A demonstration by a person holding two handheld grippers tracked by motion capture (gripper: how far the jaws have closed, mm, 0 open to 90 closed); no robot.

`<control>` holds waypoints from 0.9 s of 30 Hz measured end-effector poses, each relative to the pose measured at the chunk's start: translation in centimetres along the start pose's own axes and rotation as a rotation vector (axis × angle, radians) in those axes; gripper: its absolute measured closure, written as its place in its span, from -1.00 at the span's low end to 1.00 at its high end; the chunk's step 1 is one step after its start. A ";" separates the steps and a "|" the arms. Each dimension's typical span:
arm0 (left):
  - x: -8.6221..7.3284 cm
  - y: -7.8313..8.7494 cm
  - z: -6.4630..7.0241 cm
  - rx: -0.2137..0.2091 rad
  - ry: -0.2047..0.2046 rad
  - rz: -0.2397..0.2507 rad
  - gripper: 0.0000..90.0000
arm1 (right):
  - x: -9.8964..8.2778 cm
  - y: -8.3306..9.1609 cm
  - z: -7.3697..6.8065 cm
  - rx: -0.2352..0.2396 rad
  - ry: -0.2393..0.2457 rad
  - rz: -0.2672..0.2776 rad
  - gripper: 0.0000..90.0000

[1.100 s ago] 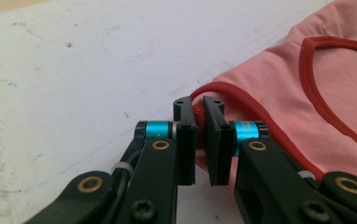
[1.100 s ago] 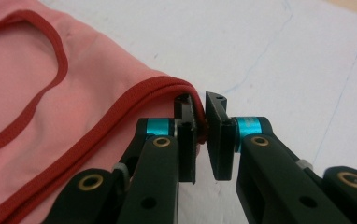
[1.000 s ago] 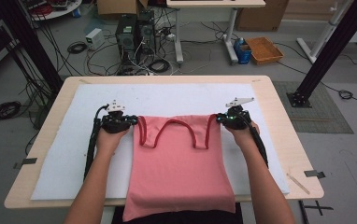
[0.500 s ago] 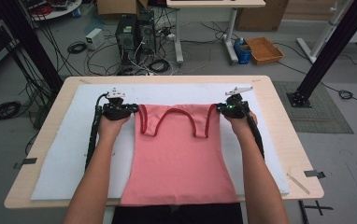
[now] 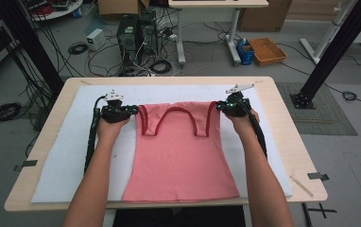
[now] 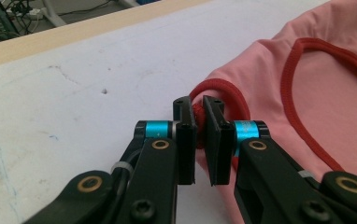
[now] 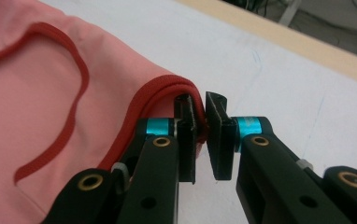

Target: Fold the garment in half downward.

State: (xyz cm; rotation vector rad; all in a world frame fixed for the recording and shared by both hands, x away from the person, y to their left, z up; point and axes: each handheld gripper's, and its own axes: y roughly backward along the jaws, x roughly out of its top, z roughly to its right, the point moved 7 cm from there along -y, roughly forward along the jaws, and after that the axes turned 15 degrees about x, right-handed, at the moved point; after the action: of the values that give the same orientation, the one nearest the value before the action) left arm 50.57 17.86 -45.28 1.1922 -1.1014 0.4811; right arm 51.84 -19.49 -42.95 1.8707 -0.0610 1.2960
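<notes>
I am holding the pink top (image 5: 181, 151) flat on the white sheet (image 5: 65, 161), its hem toward me and its straps toward the far edge. My left gripper (image 5: 132, 110) is pinching the red trim of the left strap (image 6: 214, 91). My right gripper (image 5: 219, 107) is pinching the right strap (image 7: 167, 86) the same way, jaws nearly closed.

Pink tank top (image 5: 181, 151) with red trim; white mat (image 5: 65, 156), pale wood table (image 5: 282, 118), black tools with blue bands
</notes>
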 end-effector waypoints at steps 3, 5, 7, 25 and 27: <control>0.0 0.7 0.4 -0.015 -0.001 0.017 0.85 | 0.1 0.4 -0.6 0.011 0.016 0.006 0.85; -0.1 1.2 0.5 -0.021 -0.009 0.025 0.85 | -0.1 0.7 -0.9 0.018 0.020 0.014 0.85; -0.2 1.8 0.7 -0.029 -0.015 0.032 0.86 | -0.4 1.1 -1.1 0.023 0.025 0.015 0.85; -0.9 7.5 3.1 -0.091 -0.081 0.114 0.85 | -3.2 5.0 -4.7 0.112 0.106 0.090 0.84; -1.1 8.1 3.2 -0.093 -0.076 0.125 0.85 | -3.6 5.3 -5.1 0.124 0.104 0.096 0.84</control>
State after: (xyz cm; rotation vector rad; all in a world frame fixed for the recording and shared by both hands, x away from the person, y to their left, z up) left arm 42.30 18.11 -42.40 1.0716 -1.2557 0.4776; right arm 43.85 -21.01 -41.99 1.9205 -0.0158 1.4908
